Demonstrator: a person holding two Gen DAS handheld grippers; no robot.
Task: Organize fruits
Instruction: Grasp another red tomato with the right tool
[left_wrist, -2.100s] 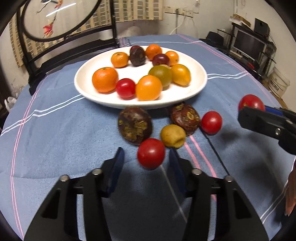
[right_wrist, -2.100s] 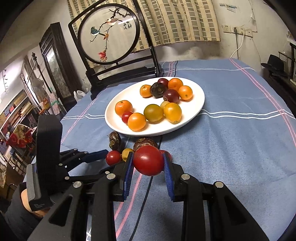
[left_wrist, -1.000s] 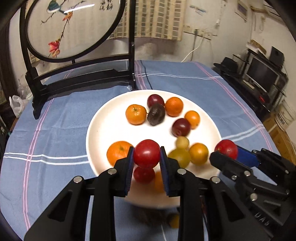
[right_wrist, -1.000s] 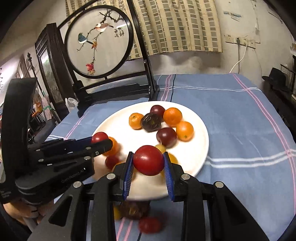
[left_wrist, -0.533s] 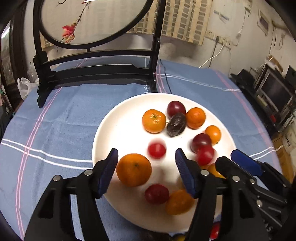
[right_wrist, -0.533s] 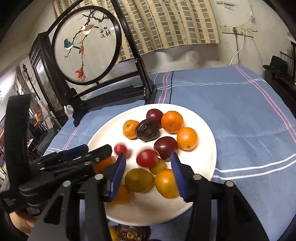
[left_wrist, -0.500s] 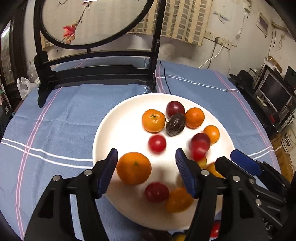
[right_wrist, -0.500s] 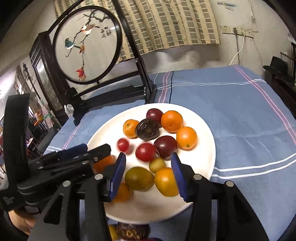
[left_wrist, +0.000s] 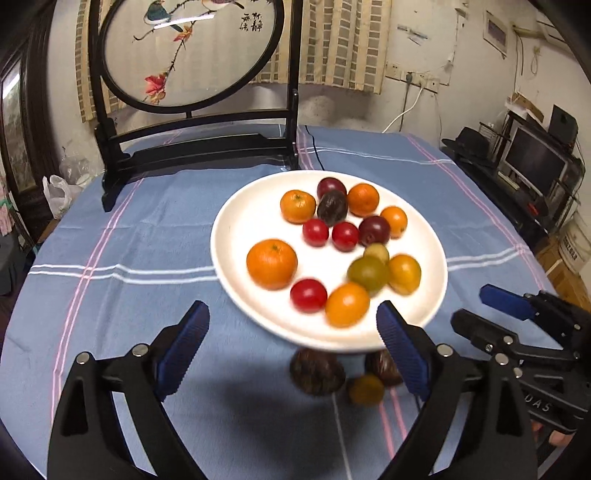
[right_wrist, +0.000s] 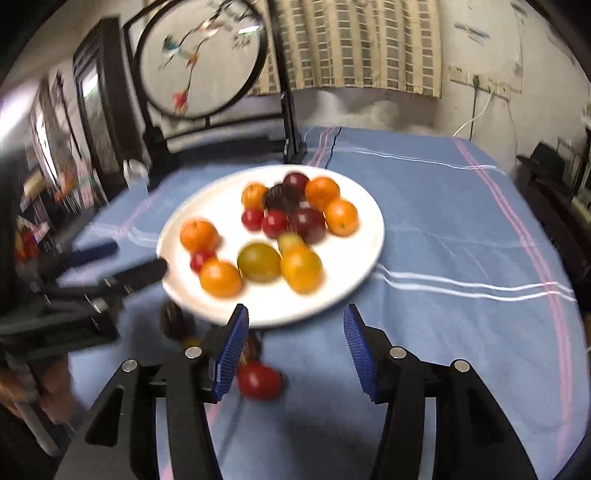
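Observation:
A white plate (left_wrist: 236, 225) on the blue tablecloth holds several fruits: oranges, red tomatoes, dark plums and yellow-green ones. It also shows in the right wrist view (right_wrist: 369, 214). Two dark brown fruits (left_wrist: 317, 372) and a small yellow one (left_wrist: 366, 389) lie on the cloth in front of the plate. A red tomato (right_wrist: 258, 380) lies on the cloth by my right gripper's left finger. My left gripper (left_wrist: 293, 347) is open and empty, just short of the plate's near rim. My right gripper (right_wrist: 293, 347) is open and empty, also at the near rim.
A black wooden stand with a round painted screen (left_wrist: 192, 55) stands on the table behind the plate. The right gripper shows at the right of the left wrist view (left_wrist: 517, 332). A monitor and shelves (left_wrist: 535, 162) stand beyond the table's right edge.
Both grippers let go of their red tomatoes over the plate, opened wide and drew back towards me. The two tomatoes now rest among the plate's fruits.

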